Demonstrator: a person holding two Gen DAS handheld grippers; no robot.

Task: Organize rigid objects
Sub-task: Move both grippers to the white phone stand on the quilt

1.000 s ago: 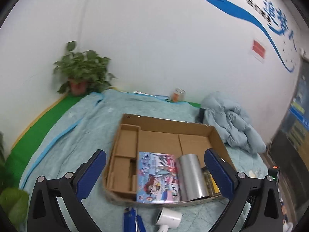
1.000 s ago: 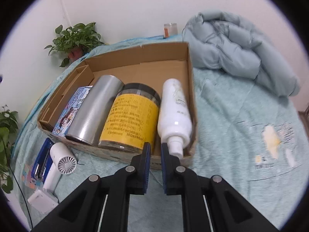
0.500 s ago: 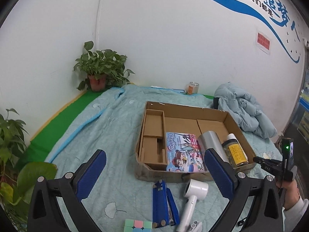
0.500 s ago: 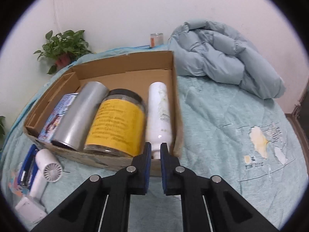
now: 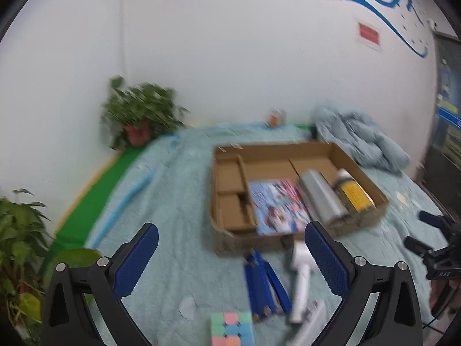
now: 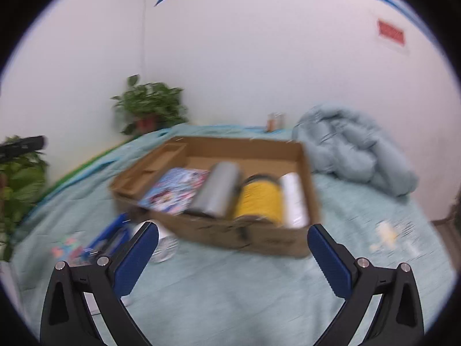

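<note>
Bed quilt (image 5: pixel 178 190) soft: both grippers, left (image 5: pixel 232 255) and right (image 6: pixel 232 255), jaws apart and empty, the right's just opened; hair dryer (image 5: pixel 299 276) beside box (image 5: pixel 245 242) may roll when pinched.

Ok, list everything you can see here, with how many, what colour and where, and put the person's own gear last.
cardboard box: one, brown, on the bed cover
picture book: one, blue and pink, flat in the box
metal cylinder: one, silver, lying in the box beside the book
jar: one, yellow label, dark lid, lying right of the cylinder
bottle: one, white, at the box's right wall
stapler: one, blue, on the cover in front of the box
hair dryer: one, white, right of the stapler
puzzle cube: one, pastel, nearest the camera
quilt: one, pale blue, bunched right of the box
potted plants: two, green, along the left wall
can: one, orange, by the far wall
left tongs: open, empty
right tongs: just opened, empty
</note>
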